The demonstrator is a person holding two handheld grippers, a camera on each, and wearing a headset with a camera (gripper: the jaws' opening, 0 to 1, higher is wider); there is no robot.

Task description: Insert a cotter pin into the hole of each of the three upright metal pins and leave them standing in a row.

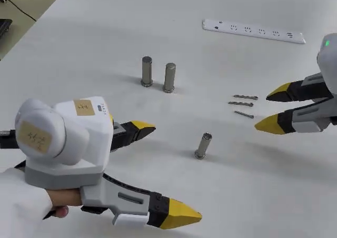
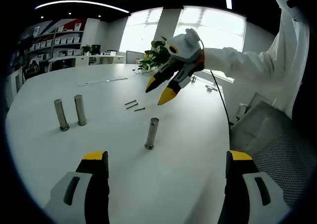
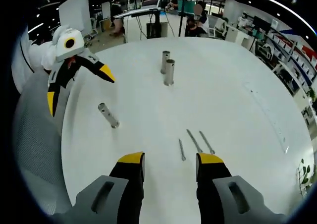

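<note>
Nothing pinned yet; both grippers empty, jaws wide apart.
Head view: three cotter pins (image 1: 243,105) lie flat on the desk (image 1: 105,43) just ahead of the right gripper (image 1: 263,111); the left gripper (image 1: 175,170) is near one metal pin (image 1: 203,145). Left gripper view: that pin stands ahead, a plain steel cylinder. Right gripper view: the cotter pins are thin and grey, long axes roughly along the reach.

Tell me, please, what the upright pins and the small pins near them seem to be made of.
The upright pins look like metal, perhaps steel: dull grey, soft highlights down their sides. The small pins look like thin grey metal too, though too small to be sure.
</note>
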